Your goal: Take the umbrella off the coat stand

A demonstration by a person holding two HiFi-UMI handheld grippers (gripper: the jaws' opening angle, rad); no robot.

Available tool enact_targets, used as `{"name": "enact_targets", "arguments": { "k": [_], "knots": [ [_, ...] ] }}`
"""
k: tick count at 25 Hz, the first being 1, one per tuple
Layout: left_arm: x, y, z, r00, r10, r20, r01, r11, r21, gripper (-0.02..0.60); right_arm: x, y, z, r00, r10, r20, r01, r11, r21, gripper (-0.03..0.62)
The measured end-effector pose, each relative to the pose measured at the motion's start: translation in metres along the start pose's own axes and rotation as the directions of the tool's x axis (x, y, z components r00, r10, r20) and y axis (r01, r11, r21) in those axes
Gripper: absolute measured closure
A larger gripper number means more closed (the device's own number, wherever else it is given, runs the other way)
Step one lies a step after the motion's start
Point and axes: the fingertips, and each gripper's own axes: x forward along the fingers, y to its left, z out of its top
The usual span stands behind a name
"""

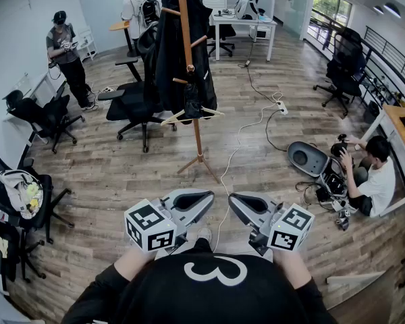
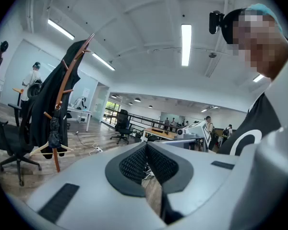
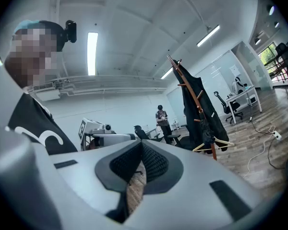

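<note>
Head view: the coat stand (image 1: 197,137) is standing on the wooden floor. The umbrella (image 1: 192,101), dark and folded, is hanging against the stand's pole, beside a dark coat (image 1: 167,46) and just above a wooden hanger (image 1: 192,116). The left tongs (image 1: 210,196) and right tongs (image 1: 231,198) are hovering side by side, well short of the stand and pointing towards it.

Left gripper view: the left tongs (image 2: 146,145) are clenched, pads meeting, gripping nothing. They are sitting well apart from the stand (image 2: 56,159), where the umbrella (image 2: 54,134) is hanging.

Right gripper view: the right tongs (image 3: 141,145) are likewise clenched and empty, well apart from the stand (image 3: 214,152) carrying the umbrella (image 3: 207,141).
</note>
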Motion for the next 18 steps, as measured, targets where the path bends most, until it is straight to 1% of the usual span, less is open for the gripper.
{"name": "enact_targets", "arguments": {
  "k": [7,12,16,18],
  "knots": [
    [-0.014,0.004,0.002,1.0,0.026,0.01,-0.026,1.0,-0.006,0.565,0.011,0.009,0.002,1.0,0.024,-0.009,-0.024,1.0,-0.012,0.568],
    [-0.017,0.022,0.008,0.998,0.054,0.029,-0.054,0.998,-0.013,0.565,0.029,0.002,0.004,0.999,0.037,-0.02,-0.037,0.999,-0.011,0.569],
    [-0.018,0.041,0.011,0.997,0.066,0.041,-0.066,0.998,-0.012,0.565,0.046,-0.005,0.009,0.997,0.08,-0.002,-0.08,0.997,-0.01,0.568],
    [-0.019,0.05,0.013,0.996,0.071,0.046,-0.071,0.997,-0.011,0.565,0.054,-0.011,0.01,0.997,0.082,0.007,-0.081,0.997,-0.01,0.568]
  ]
}}
